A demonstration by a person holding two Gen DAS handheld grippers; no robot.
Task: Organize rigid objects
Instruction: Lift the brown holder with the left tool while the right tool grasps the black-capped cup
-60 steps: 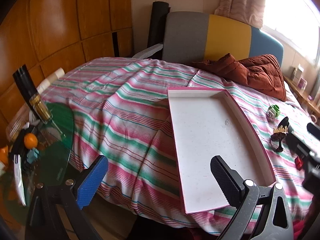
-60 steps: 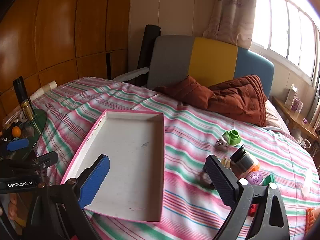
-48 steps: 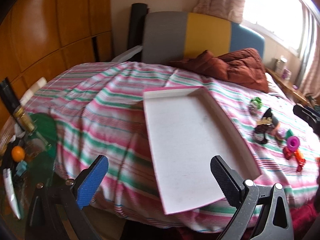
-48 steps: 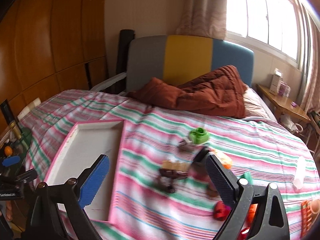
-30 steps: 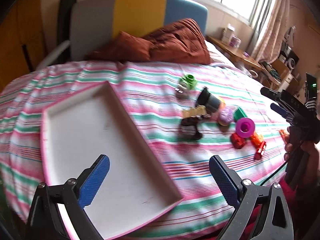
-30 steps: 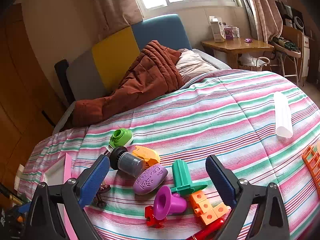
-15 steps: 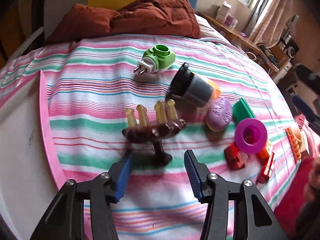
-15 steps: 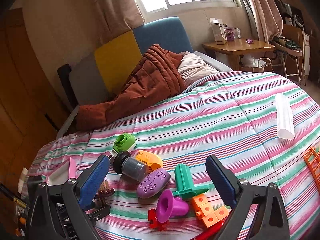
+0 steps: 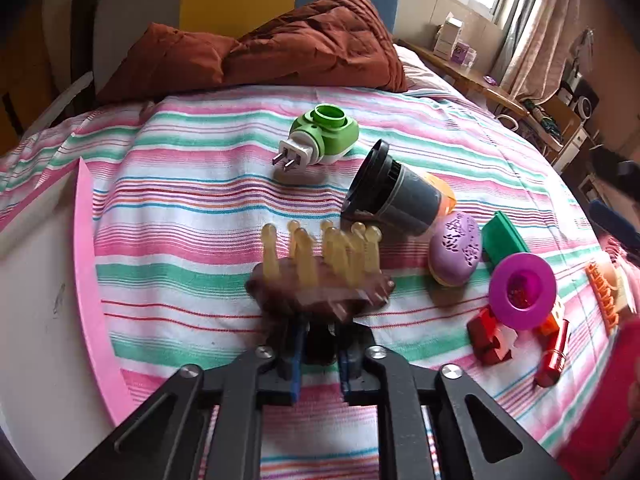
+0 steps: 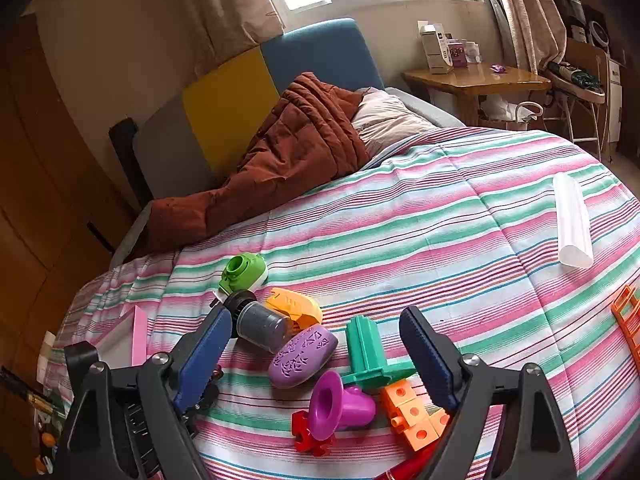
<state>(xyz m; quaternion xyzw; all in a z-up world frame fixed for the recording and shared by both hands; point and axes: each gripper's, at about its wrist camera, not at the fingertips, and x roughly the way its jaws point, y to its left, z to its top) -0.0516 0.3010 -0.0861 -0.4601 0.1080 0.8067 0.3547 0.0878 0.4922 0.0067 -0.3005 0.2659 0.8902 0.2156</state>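
Slippage worries me: my left gripper (image 9: 319, 360) pinches only the brown massager's (image 9: 320, 280) narrow handle above the bed (image 9: 192, 200), beside the pink tray (image 9: 86, 264), so it may twist free, while my right gripper (image 10: 316, 354) hangs wide apart.

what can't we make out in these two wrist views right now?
- Left wrist: the brown massager is motion-blurred; the left claw hides its handle.
- Left wrist: the pink tray is cut off by the left edge.
- Right wrist: the right claw's blue finger hides most of the massager.
- Right wrist: the orange rack is cut off by the right edge.
- Right wrist: bedside box text is too small.
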